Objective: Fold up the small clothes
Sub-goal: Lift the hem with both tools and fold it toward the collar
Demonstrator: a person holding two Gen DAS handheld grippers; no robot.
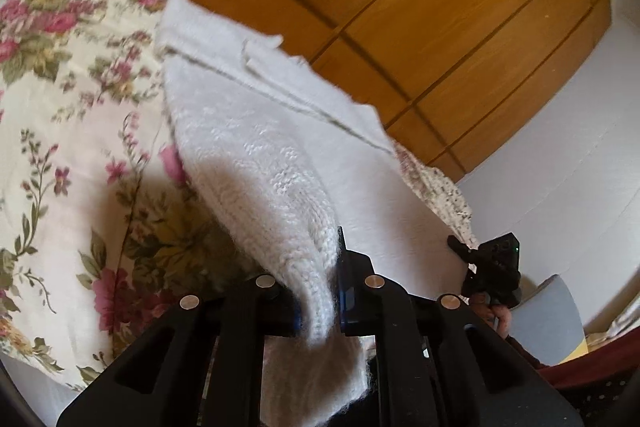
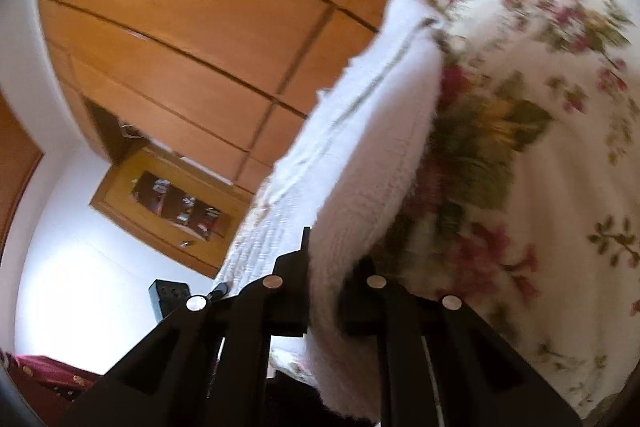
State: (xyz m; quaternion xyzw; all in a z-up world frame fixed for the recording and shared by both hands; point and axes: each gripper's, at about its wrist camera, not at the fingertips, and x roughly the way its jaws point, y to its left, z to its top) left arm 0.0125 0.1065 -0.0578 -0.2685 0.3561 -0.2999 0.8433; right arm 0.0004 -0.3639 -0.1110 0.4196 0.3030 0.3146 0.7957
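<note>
Pinching white knit garment [image 1: 256,163] edges: left gripper [image 1: 320,291], right gripper [image 2: 324,287], above floral bedspread [image 1: 60,147].

— What can't you make out on the left wrist view?

— The white knitted garment [image 1: 256,155] runs off the bottom edge, so its lower end is cut off. It also covers part of the floral bedspread [image 1: 72,131]. The hand [image 1: 494,315] under the other gripper is mostly hidden.

— And the right wrist view?

— The floral bedspread [image 2: 552,131] is smeared by blur. The things inside the wooden cabinet's glass door [image 2: 180,207] are too small to name. The small black box [image 2: 168,293] low down is half hidden behind the gripper's frame.
</note>
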